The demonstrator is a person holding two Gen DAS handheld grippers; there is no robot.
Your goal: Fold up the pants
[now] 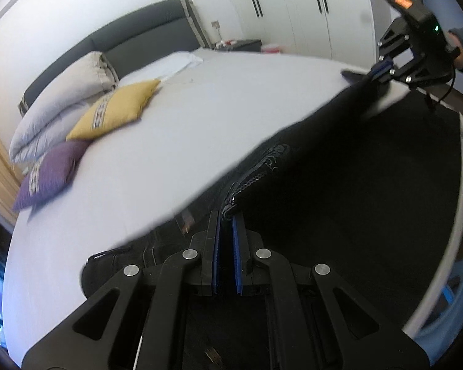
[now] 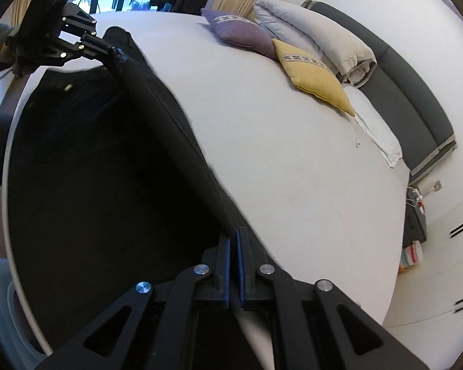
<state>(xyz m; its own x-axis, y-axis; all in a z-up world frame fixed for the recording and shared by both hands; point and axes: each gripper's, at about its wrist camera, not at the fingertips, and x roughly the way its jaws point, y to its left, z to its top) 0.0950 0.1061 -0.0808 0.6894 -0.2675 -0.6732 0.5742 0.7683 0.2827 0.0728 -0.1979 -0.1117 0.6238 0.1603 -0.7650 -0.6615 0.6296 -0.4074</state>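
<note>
Left wrist view: the left gripper sits at the bottom centre of the frame with its blue-padded fingers drawn close together on an edge of the black pants; a sequined strip of the cloth runs straight out from between the tips. From there the edge stretches taut toward the upper right of the frame, where the right gripper pinches the other end. Right wrist view mirrors this: the right gripper at bottom centre is clamped on the same edge, and the cloth runs to the upper left of the frame, to the left gripper.

Pants fill the lower right of the left view and the lower left of the right view, lifted along the held edge above the bed, the rest hanging or draped in shadow near the bed's rim. Blur along the edge suggests motion.

My reading is that the fold is in its early or middle part: an edge is held up at both ends, but no finished crease shows. Still to do would be carrying the edge over, laying it down, and any further folds. How many layers are already doubled cannot be told; the cloth is too dark.
</note>
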